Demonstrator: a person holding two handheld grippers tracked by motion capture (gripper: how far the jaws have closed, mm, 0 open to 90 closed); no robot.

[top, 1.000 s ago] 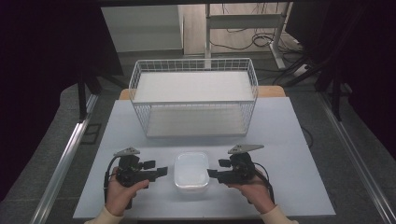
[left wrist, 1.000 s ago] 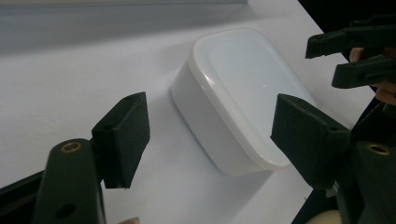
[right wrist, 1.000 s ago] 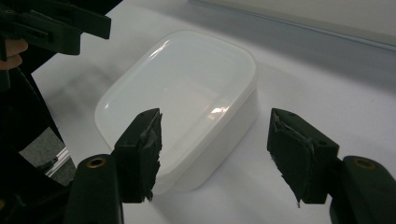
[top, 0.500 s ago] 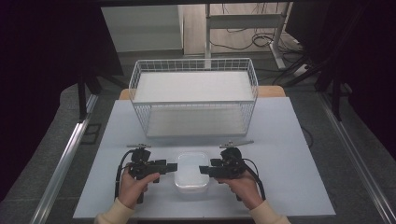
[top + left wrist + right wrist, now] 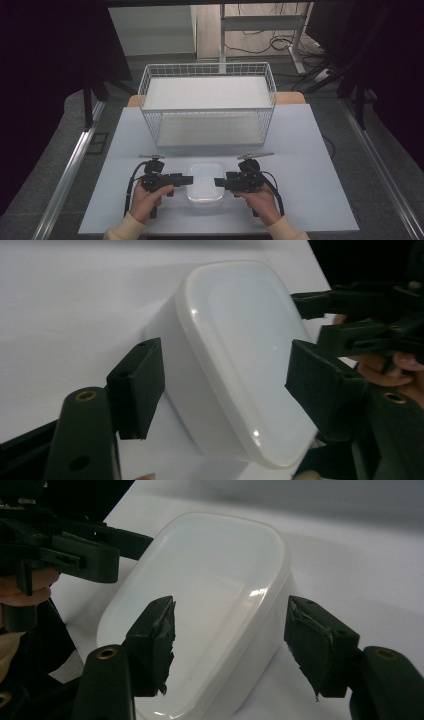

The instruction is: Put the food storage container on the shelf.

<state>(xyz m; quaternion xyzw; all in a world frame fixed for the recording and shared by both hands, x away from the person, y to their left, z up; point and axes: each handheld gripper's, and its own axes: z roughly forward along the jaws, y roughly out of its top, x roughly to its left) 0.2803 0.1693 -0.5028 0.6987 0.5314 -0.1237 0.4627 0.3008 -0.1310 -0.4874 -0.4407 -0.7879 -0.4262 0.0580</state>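
The white lidded container (image 5: 204, 182) sits on the pale tabletop (image 5: 310, 150) near the person's edge, lid on, resting flat, well short of the wire basket (image 5: 207, 102) that stands at the far side. The left gripper (image 5: 184, 179) comes at it from the left and the right gripper (image 5: 220, 182) from the right, each held level and pointing inward at the box's short ends. In the left gripper view the jaws stand apart, one pad (image 5: 137, 385) beside the container's wall (image 5: 190, 405) and the other over the lid edge, neither pressing. In the right gripper view the container (image 5: 205, 605) lies between spread jaws, the worn pad (image 5: 157, 640) over the lid and the other off the outer wall; no contact is evident. Both grippers are thus released and empty. Judgement: the approach and straddling of the box look complete; closing on it, lifting, and any transfer, probably toward the basket, remain. The basket holds nothing visible.
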